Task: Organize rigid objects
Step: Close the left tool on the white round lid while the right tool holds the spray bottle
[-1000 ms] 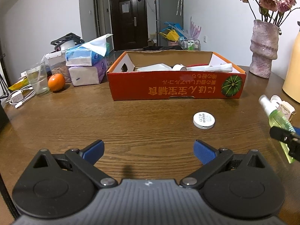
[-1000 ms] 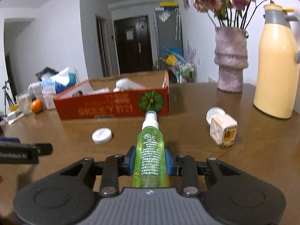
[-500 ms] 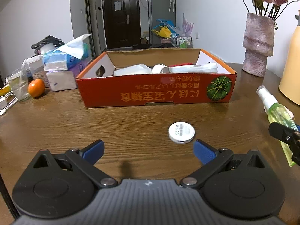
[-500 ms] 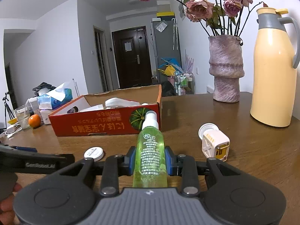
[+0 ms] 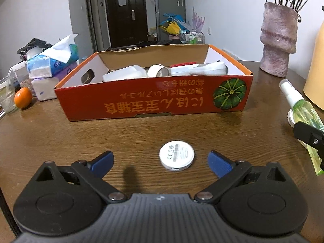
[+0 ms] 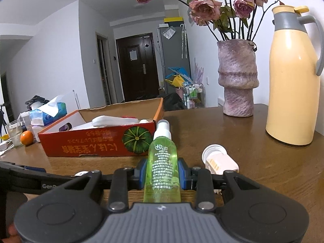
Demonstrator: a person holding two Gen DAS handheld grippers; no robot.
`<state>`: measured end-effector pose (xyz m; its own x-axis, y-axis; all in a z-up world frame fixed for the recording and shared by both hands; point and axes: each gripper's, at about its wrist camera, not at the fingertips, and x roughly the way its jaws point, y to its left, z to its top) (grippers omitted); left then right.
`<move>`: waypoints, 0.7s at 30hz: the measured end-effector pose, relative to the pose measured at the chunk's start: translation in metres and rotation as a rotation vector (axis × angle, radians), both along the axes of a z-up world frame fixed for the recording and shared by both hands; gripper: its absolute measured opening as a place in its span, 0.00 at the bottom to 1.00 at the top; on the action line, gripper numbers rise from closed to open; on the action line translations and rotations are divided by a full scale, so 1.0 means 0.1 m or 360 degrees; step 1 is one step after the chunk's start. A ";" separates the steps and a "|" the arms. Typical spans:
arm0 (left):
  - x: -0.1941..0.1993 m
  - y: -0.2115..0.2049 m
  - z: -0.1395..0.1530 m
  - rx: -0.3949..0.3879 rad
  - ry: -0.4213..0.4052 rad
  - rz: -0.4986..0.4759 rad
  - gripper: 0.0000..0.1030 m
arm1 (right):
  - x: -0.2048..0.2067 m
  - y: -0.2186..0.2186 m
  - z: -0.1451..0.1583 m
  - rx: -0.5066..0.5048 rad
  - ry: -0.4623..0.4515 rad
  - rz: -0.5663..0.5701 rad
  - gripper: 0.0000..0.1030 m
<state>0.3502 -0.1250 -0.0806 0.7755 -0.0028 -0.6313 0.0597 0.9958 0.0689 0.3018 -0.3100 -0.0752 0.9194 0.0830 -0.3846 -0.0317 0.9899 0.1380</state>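
Note:
A white round disc [image 5: 176, 158] lies flat on the wooden table [image 5: 60, 141], just ahead of and between the blue pads of my left gripper [image 5: 160, 157]. The jaws stand wide and are closing; neither pad touches the disc. My right gripper [image 6: 162, 174] is shut on a green spray bottle [image 6: 163, 162], held lying along the fingers with its white nozzle pointing forward. In the left wrist view the bottle [image 5: 299, 109] hangs at the right edge. Behind the disc stands the open red cardboard box [image 5: 154, 103] with several white items inside.
A white plug adapter [image 6: 220, 162] lies right of the bottle. A pink vase [image 6: 237, 81] with roses and a yellow thermos jug [image 6: 291, 81] stand at the far right. Tissue packs [image 5: 50, 64], an orange [image 5: 22, 100] and a plastic cup [image 5: 6, 99] crowd the left.
My left gripper has moved forward to the disc, which now sits between its fingers, and its jaws have narrowed slightly. The right gripper has carried the bottle closer to the box.

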 end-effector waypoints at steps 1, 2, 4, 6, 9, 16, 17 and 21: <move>0.01 -0.01 0.00 -0.0004 0.0002 -0.0012 0.91 | 0.01 0.00 0.00 -0.0001 0.0000 0.0000 0.29; 0.03 -0.03 -0.01 -0.0004 0.0006 -0.0020 0.87 | 0.03 -0.01 0.00 -0.0002 0.0000 0.0002 0.29; 0.06 -0.06 -0.02 0.0002 0.0016 -0.0027 0.81 | 0.05 -0.01 0.00 -0.0006 -0.0004 0.0002 0.29; 0.10 -0.07 -0.03 -0.0007 0.0038 -0.0034 0.76 | 0.07 -0.02 -0.01 -0.0005 -0.0004 0.0004 0.29; 0.15 -0.08 -0.05 -0.0015 0.0067 -0.0033 0.67 | 0.08 -0.02 -0.01 -0.0007 -0.0006 0.0010 0.29; 0.15 -0.09 -0.06 -0.0038 0.0068 -0.0083 0.40 | 0.08 0.00 -0.01 -0.0012 -0.0012 0.0015 0.29; 0.15 -0.10 -0.06 -0.0039 0.0068 -0.0084 0.40 | 0.08 0.00 -0.01 -0.0014 -0.0011 0.0016 0.29; 0.14 -0.09 -0.05 -0.0042 0.0069 -0.0088 0.40 | 0.07 0.01 -0.02 -0.0021 -0.0012 0.0016 0.29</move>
